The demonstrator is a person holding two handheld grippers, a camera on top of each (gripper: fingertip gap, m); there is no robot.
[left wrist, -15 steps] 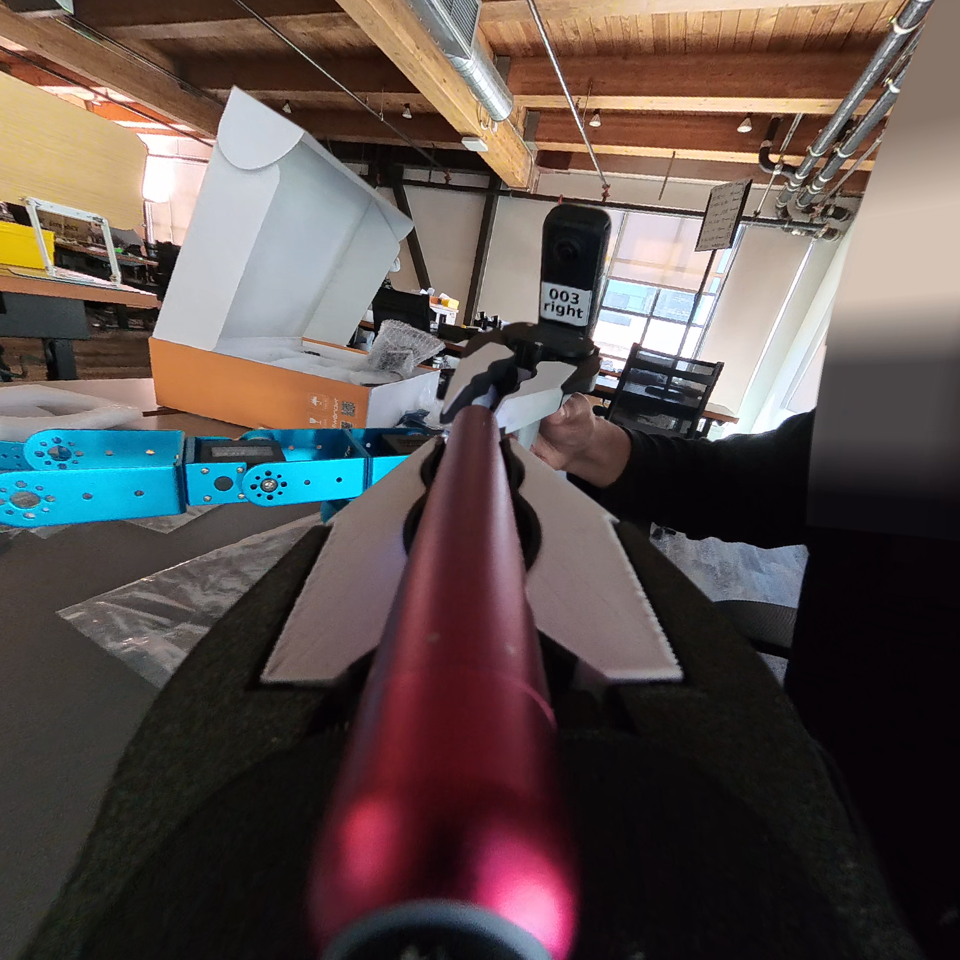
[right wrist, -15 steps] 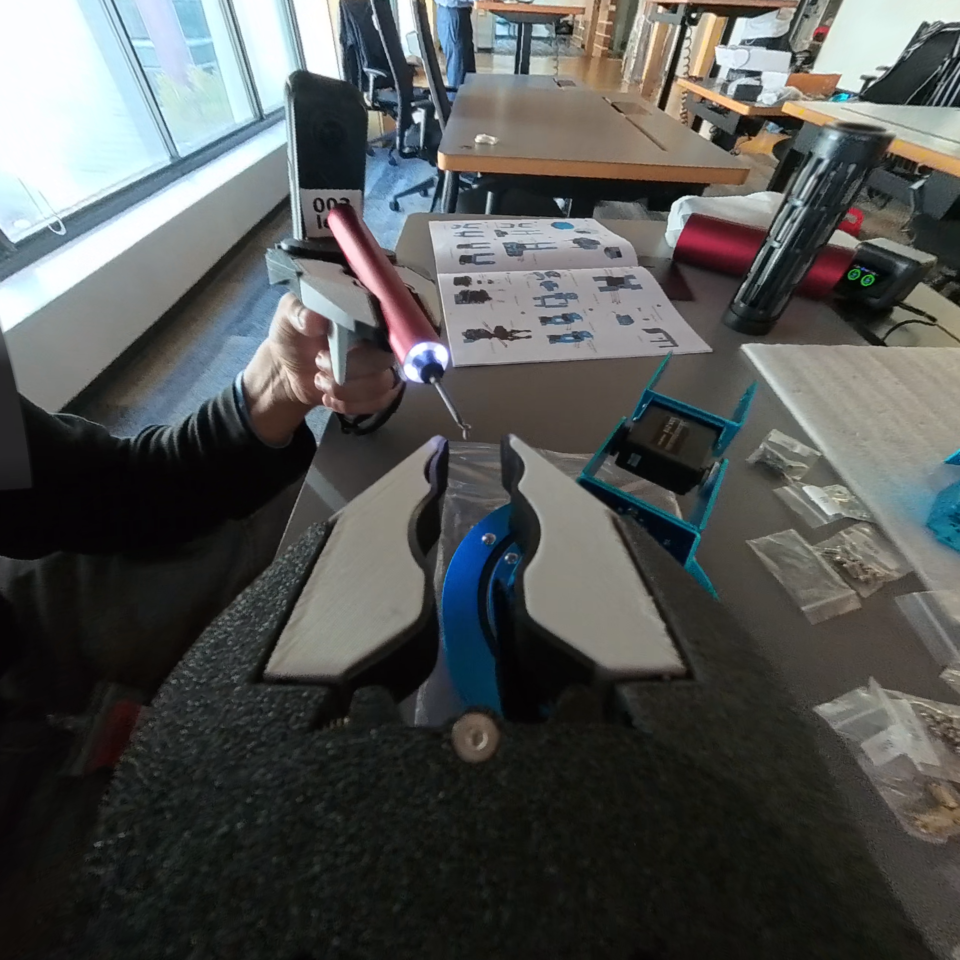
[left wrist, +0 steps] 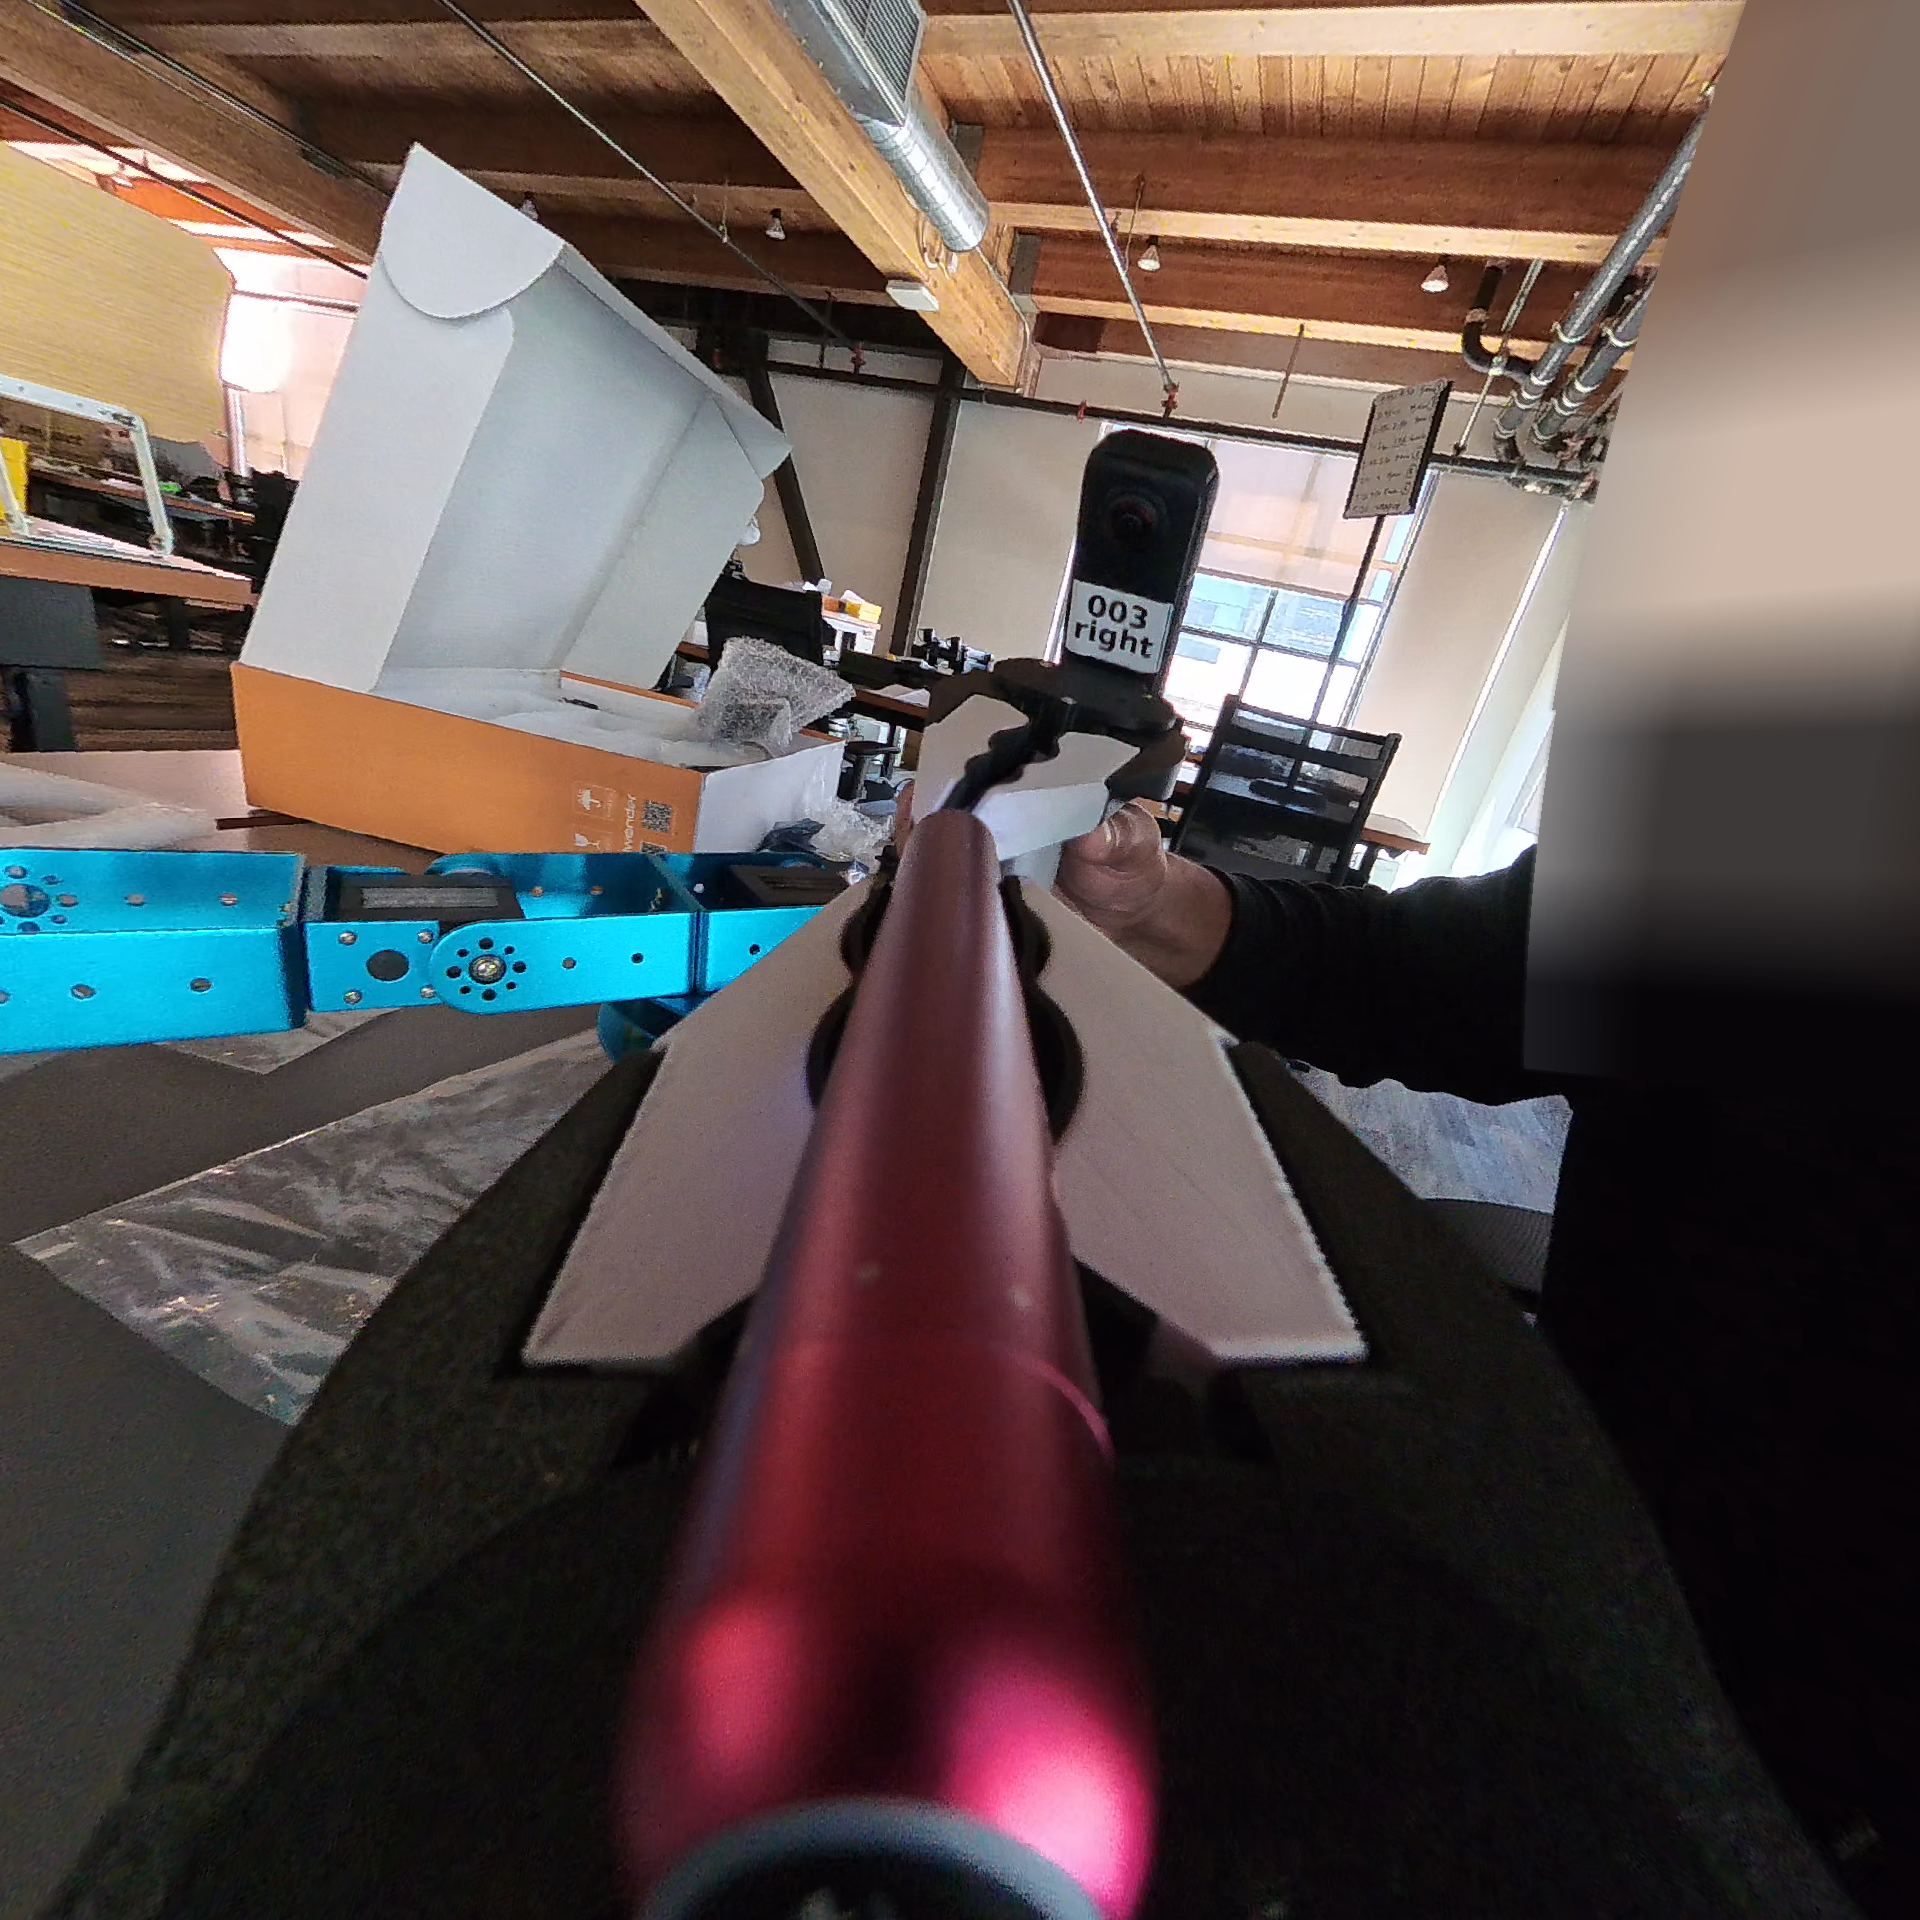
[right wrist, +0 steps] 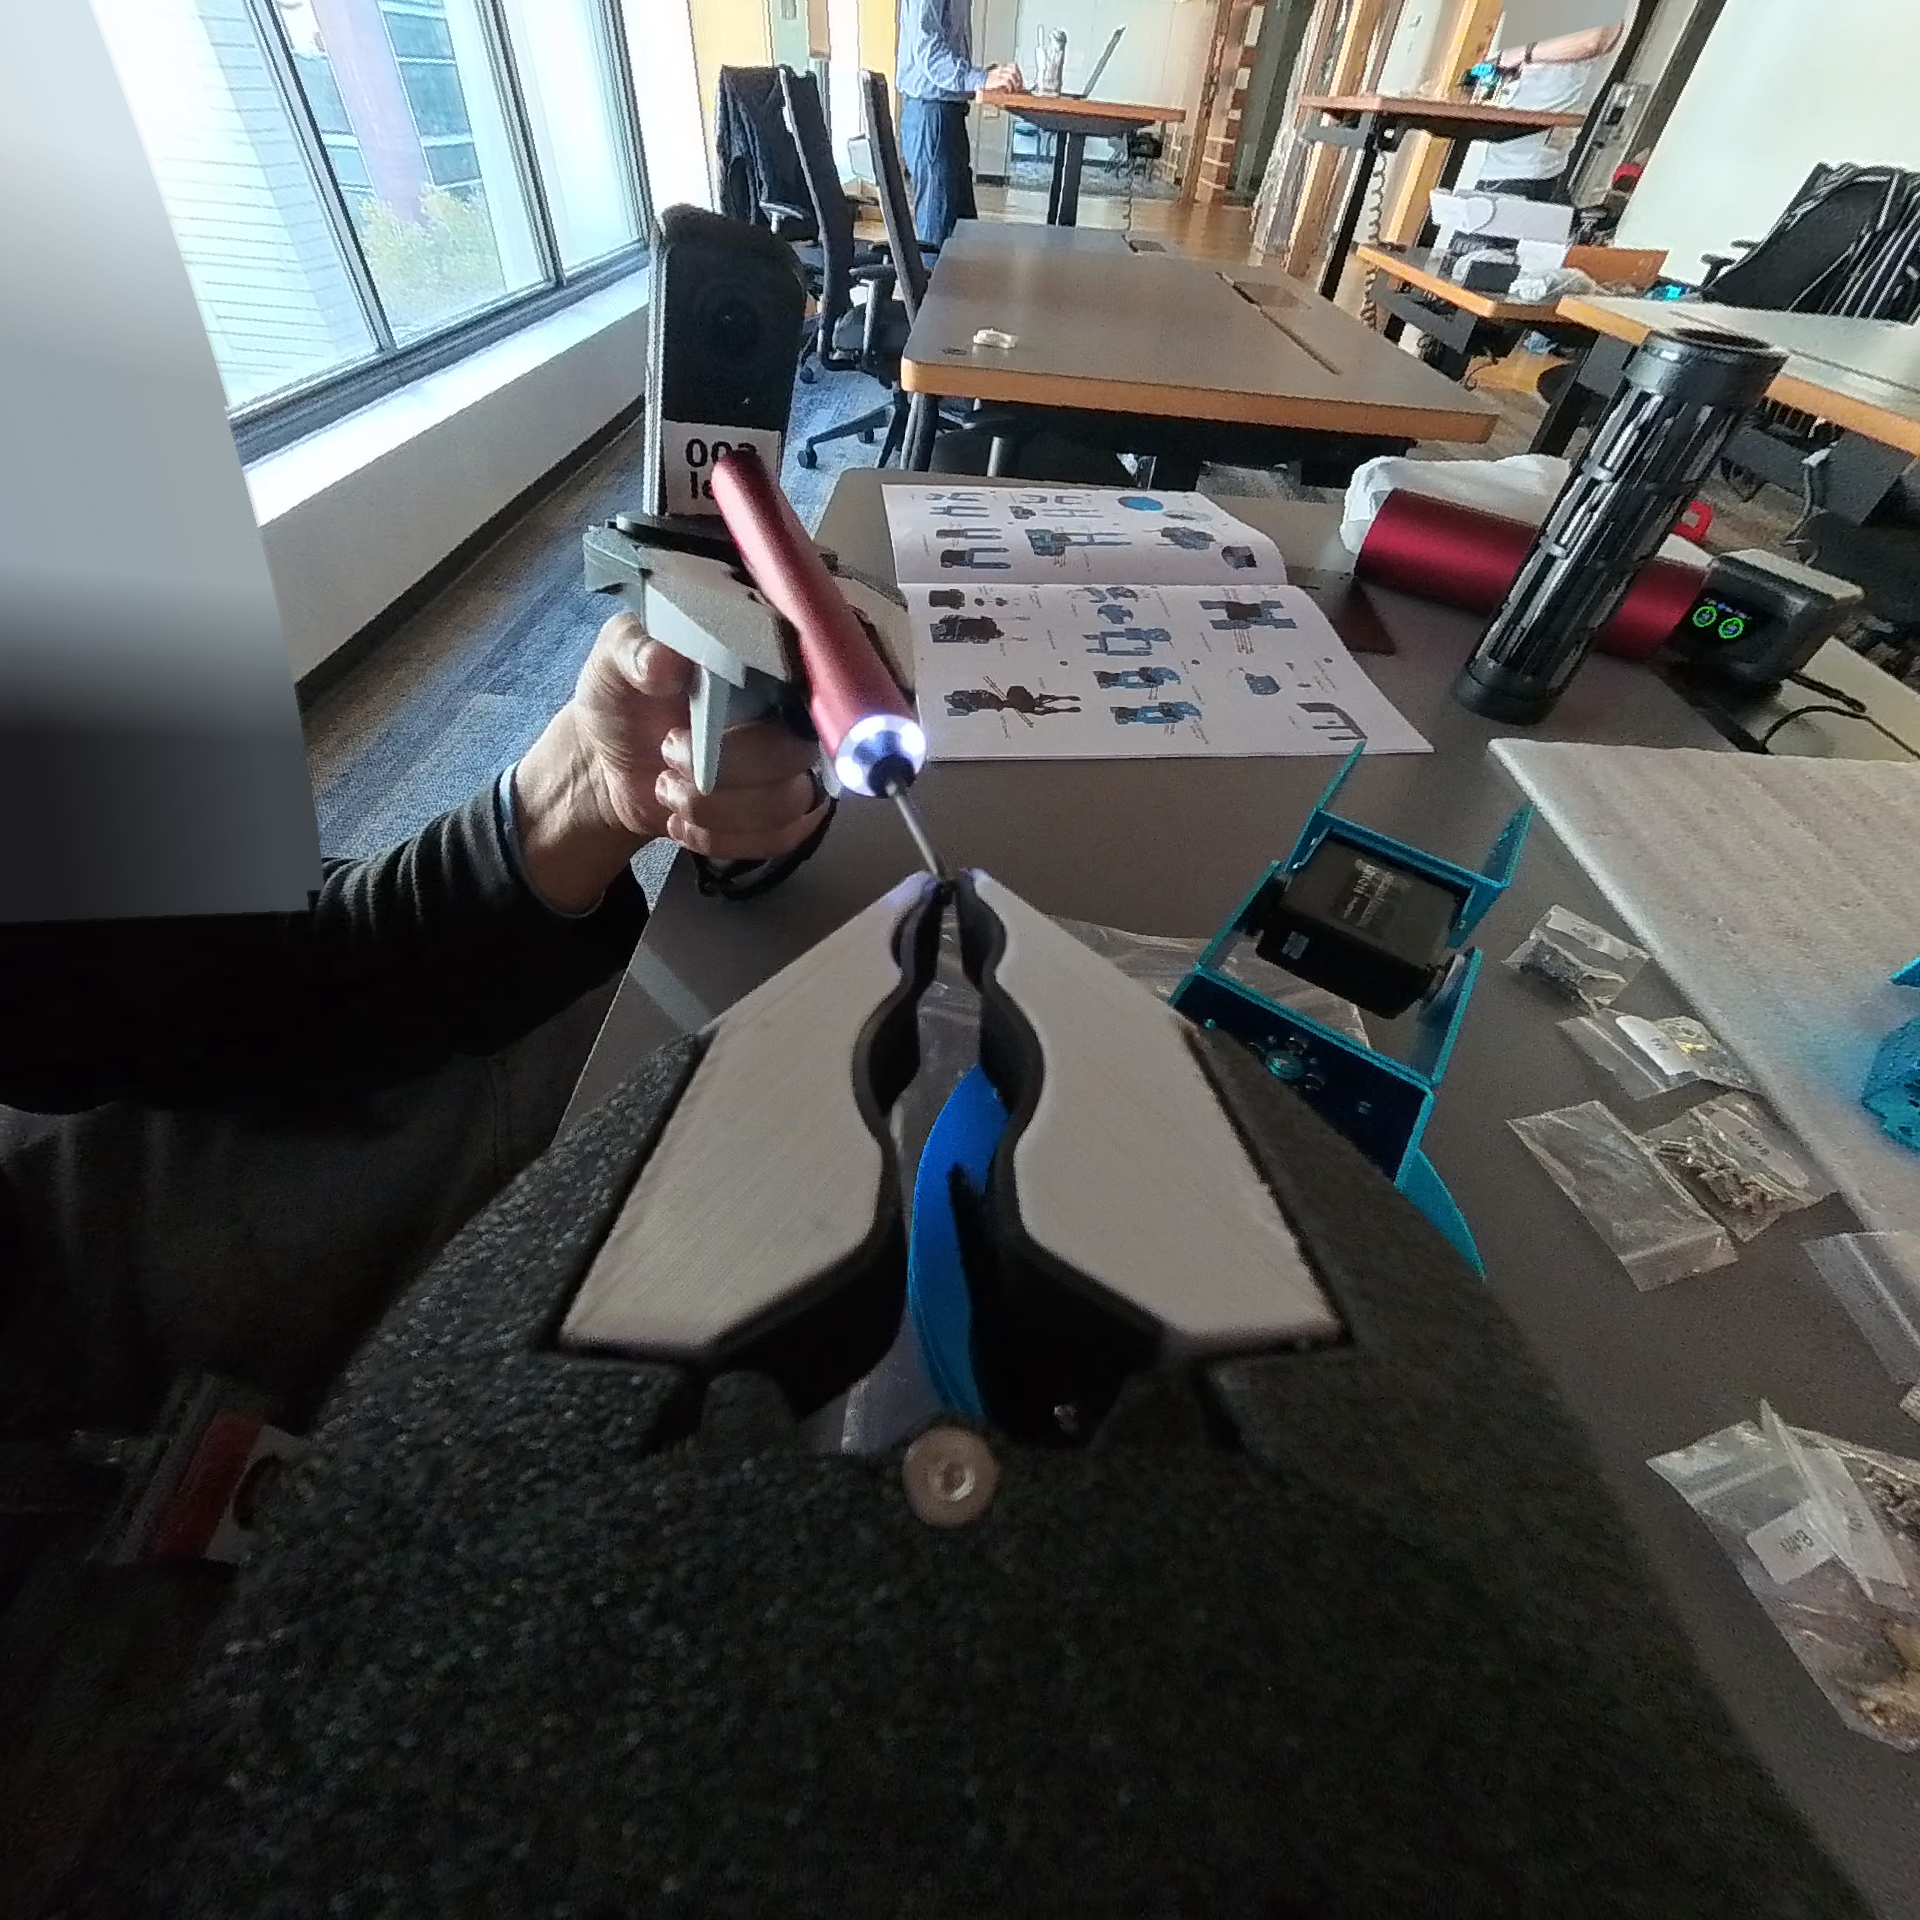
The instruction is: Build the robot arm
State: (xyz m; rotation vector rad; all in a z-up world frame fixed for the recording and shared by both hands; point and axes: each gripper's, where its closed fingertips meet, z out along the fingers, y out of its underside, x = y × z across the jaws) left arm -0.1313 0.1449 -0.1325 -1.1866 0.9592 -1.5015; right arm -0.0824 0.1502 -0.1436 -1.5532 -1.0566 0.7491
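Dark grey table (right wrist: 1091, 831), open booklet (right wrist: 1122, 623), wood-beamed ceiling (left wrist: 1299, 156), big windows (right wrist: 416, 156)

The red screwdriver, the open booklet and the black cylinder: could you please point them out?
red screwdriver (right wrist: 805, 613): right wrist view, middle of its barrel.
open booklet (right wrist: 1122, 634): right wrist view, centre fold.
black cylinder (right wrist: 1600, 540): right wrist view, ribbed side.

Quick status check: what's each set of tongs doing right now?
Left tongs: shut on the red electric screwdriver.
Right tongs: shut at the tips on something small and dark; screwdriver bit touches there.
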